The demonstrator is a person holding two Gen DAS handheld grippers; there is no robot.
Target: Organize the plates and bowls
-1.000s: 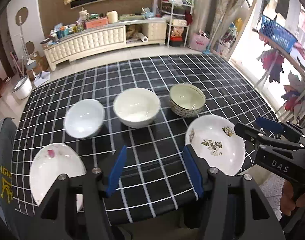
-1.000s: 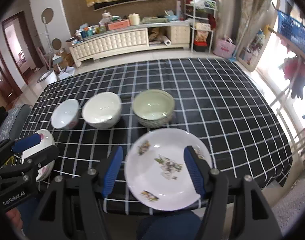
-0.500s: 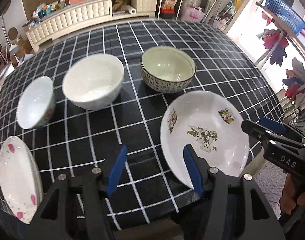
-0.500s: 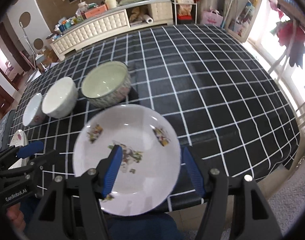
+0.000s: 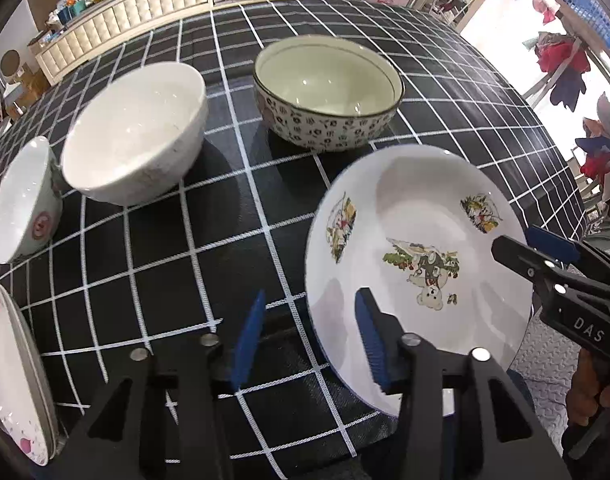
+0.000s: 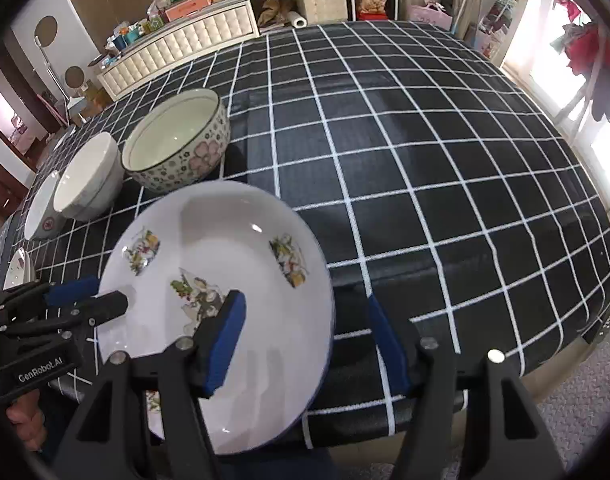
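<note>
On the far left edge of the black tablecloth with its white grid (image 5: 209,264) lies a flat white plate with pink flower marks (image 5: 13,380), and just beyond it stands a small white bowl with a red seal mark (image 5: 23,204). Next in the row comes a plain white ceramic bowl (image 5: 135,132), touching or almost touching the small one, then a wide bowl with a dark floral pattern outside and a pale green inside (image 5: 329,92).

The left gripper (image 5: 309,332) has just been narrowing its jaws; they straddle the near left rim of the deep white plate printed with cartoon pictures (image 5: 421,256), one blue pad over the plate, the other over the cloth, not yet pressing. That plate sits at the near table edge, in front of the patterned bowl. The right gripper (image 6: 305,340), spread, brackets the plate's right rim, gripping nothing.

The step in hand looks like taking up this picture plate, probably to stack it with the flowered one. The next move calls for sinking the pads to the rim, pinching firmly and lifting level
</note>
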